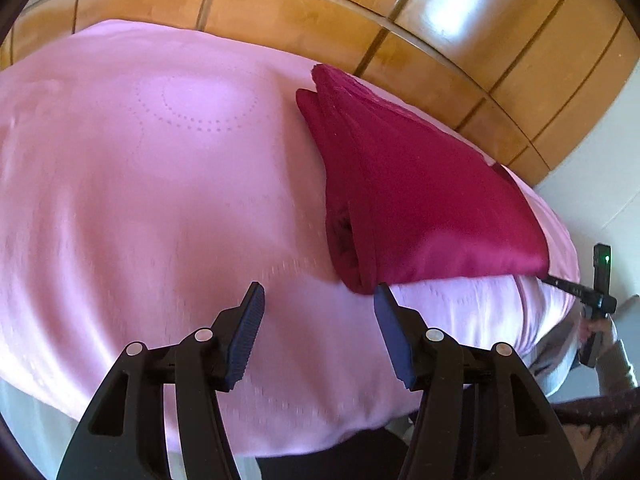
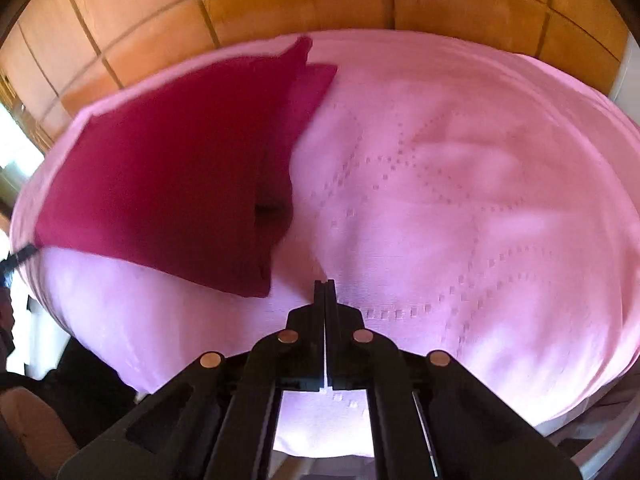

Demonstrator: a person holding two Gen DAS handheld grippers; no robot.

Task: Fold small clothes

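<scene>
A folded magenta garment [image 1: 412, 184] lies on a pink cloth-covered table [image 1: 160, 184]. In the left wrist view my left gripper [image 1: 318, 300] is open and empty, its right fingertip just at the garment's near corner. In the right wrist view the garment [image 2: 168, 176] lies at the left, and my right gripper [image 2: 325, 284] is shut with nothing between its fingers, just right of the garment's near corner. A second gripper touches the garment's far right corner in the left wrist view [image 1: 568, 286]; whether it grips the cloth I cannot tell.
The pink cloth [image 2: 460, 200] has a dotted pattern and a few creases. Wooden panelled cabinets [image 1: 440, 16] stand behind the table. A person's hand and sleeve [image 1: 612, 344] show at the right edge of the left wrist view.
</scene>
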